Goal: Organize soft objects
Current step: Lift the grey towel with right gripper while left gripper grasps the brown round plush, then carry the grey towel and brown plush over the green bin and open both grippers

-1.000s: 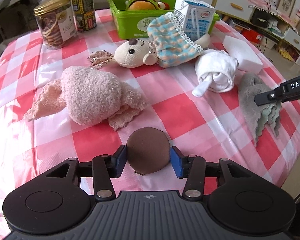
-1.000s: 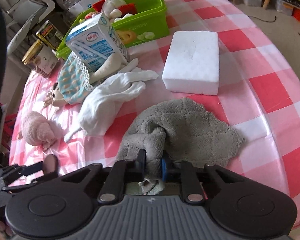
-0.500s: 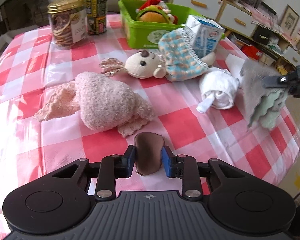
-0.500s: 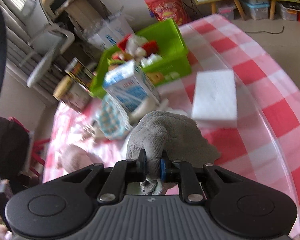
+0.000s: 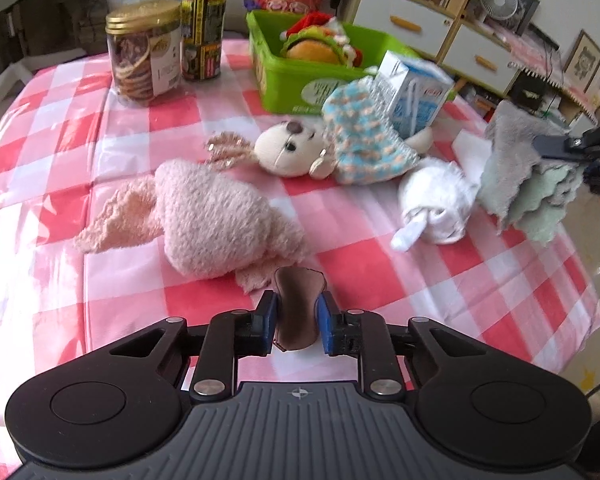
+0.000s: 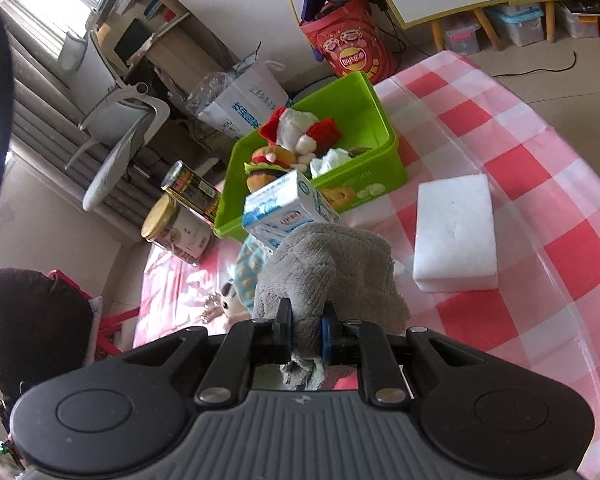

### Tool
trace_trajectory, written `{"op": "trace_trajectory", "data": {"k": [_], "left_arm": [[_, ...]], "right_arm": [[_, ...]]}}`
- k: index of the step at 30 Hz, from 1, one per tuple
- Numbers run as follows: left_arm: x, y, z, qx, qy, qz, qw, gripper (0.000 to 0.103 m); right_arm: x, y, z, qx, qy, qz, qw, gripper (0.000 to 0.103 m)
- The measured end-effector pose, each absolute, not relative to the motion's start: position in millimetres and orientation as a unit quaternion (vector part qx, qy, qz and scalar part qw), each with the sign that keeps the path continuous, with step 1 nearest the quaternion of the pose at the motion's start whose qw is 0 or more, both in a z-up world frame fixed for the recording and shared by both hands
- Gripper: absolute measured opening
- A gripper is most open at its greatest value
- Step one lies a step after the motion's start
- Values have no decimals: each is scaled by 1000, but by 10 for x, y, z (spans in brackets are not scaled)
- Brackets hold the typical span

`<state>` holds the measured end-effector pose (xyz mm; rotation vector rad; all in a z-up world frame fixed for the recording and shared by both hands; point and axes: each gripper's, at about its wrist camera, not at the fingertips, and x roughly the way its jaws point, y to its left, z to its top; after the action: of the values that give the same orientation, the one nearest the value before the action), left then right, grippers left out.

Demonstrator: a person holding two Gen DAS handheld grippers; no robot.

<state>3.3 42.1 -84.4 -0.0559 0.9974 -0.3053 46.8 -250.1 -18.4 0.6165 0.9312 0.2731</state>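
Observation:
My left gripper (image 5: 297, 314) is shut on a brown soft pad (image 5: 298, 308), squeezed narrow, just above the table's near side. My right gripper (image 6: 305, 332) is shut on a grey cloth (image 6: 328, 264) and holds it off the table; it also shows in the left wrist view (image 5: 516, 176) hanging at the right. A pink fuzzy sock (image 5: 212, 216), a cream plush doll in a blue dress (image 5: 324, 144) and a white rolled sock (image 5: 436, 200) lie on the checked tablecloth. A green bin (image 6: 356, 120) holds several plush toys (image 6: 296, 136).
A milk carton (image 5: 416, 88) stands by the doll in front of the green bin (image 5: 288, 76). A white foam block (image 6: 454, 232) lies at the right. A cookie jar (image 5: 144, 56) and a tin can (image 5: 204, 28) stand at the back left. The table edge (image 5: 580, 280) is near on the right.
My right gripper has lifted the grey cloth off the table and raised it. My left gripper has closed further on the brown pad, squeezing it from round to narrow.

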Motion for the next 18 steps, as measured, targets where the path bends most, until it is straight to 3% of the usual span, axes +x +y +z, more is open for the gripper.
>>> {"op": "trace_trajectory", "data": {"k": [9, 18], "left_arm": [[125, 366, -412, -79, 425, -157, 888, 22], [819, 206, -33, -91, 394, -150, 902, 23]], "right_arm": [[598, -2658, -9, 321, 408, 120, 846, 0], [1141, -2752, 264, 337, 369, 119, 858, 0]]}}
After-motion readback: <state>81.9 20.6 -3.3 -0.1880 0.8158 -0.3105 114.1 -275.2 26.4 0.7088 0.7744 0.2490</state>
